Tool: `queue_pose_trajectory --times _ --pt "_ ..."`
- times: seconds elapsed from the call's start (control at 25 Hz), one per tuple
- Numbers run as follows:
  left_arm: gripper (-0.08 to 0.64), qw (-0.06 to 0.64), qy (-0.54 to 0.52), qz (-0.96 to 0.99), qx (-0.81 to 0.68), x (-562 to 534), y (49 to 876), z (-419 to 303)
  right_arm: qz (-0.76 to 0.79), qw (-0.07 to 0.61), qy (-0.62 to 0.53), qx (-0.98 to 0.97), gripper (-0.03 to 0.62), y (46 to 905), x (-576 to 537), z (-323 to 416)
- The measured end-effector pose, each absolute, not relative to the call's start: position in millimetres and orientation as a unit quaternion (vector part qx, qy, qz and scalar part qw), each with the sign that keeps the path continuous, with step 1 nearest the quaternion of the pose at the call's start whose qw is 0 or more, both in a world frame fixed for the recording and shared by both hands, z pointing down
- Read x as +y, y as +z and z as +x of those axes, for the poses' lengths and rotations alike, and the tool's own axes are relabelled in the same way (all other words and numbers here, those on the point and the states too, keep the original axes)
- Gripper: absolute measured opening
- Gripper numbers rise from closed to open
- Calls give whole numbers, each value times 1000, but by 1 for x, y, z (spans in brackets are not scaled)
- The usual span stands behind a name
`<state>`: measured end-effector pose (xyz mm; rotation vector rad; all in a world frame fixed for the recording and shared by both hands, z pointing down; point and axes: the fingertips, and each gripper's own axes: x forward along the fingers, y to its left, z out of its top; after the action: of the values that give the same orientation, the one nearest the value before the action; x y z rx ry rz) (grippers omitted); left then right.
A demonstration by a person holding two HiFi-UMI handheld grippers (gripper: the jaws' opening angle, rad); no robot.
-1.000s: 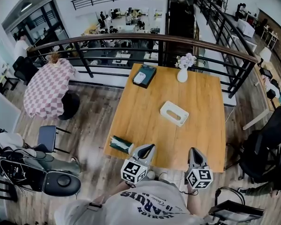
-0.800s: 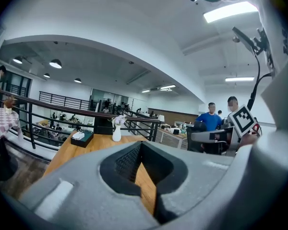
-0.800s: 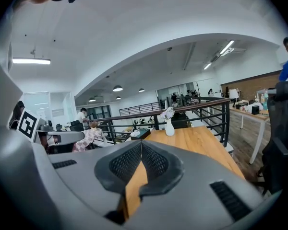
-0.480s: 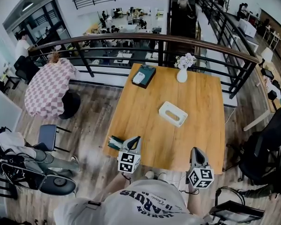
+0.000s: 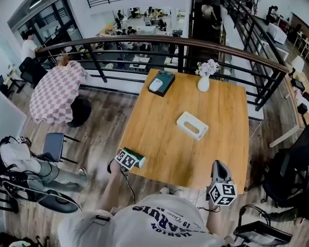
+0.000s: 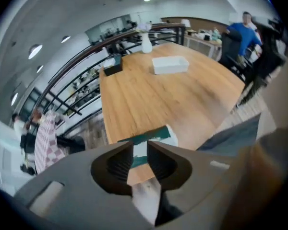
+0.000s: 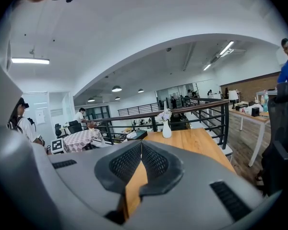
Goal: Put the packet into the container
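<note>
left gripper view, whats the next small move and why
Probably open the left gripper wider and lower it onto the packet. Its jaws have just been opening but stand only slightly apart, and the packet at the near corner of the table shows through the gap, not yet pinched.

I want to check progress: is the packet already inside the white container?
No, the packet lies at the near corner of the table, apart from the container.

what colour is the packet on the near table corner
Dark teal-green and white; the flat packet shows best in the left gripper view.
</note>
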<state>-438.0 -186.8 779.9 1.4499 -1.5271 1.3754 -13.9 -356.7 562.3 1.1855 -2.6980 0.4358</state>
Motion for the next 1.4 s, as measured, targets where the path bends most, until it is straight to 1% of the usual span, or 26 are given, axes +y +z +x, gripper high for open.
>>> queue_pose_trajectory --times 0.04,0.12,0.16,0.24,0.36,0.44,0.56,0.68,0.76,0.88,1.08,1.4 --pt "90 275 554 565 -546 -190 791 -440 399 80 144 -902 11 562 -358 -13" --pt "200 182 620 602 -469 -204 804 -438 402 74 140 -902 11 561 -363 -13" --pt "230 140 646 620 -424 -208 810 -433 403 72 139 -902 11 560 -364 -13" --pt "250 88 677 649 -335 -208 821 -416 403 76 139 -901 11 560 -365 -11" --pt "348 34 705 671 -227 -204 841 -394 403 85 144 -900 11 562 -364 -9" --pt "377 17 713 678 -175 -201 856 -387 401 86 146 -900 11 562 -360 -13" --pt "420 14 735 667 -120 -193 885 -388 397 88 142 -902 11 559 -354 -18" --pt "423 25 752 652 -94 -182 914 -393 402 91 140 -900 11 561 -351 -14" --pt "423 21 755 646 -108 -184 925 -397 409 93 143 -896 11 564 -350 -8" --pt "422 4 762 636 -120 -189 934 -400 420 97 148 -890 11 569 -349 1" --pt "412 17 764 634 -118 -194 938 -397 429 98 150 -886 11 571 -352 10" --pt "358 26 752 642 -148 -193 930 -396 422 98 153 -888 11 573 -349 1"
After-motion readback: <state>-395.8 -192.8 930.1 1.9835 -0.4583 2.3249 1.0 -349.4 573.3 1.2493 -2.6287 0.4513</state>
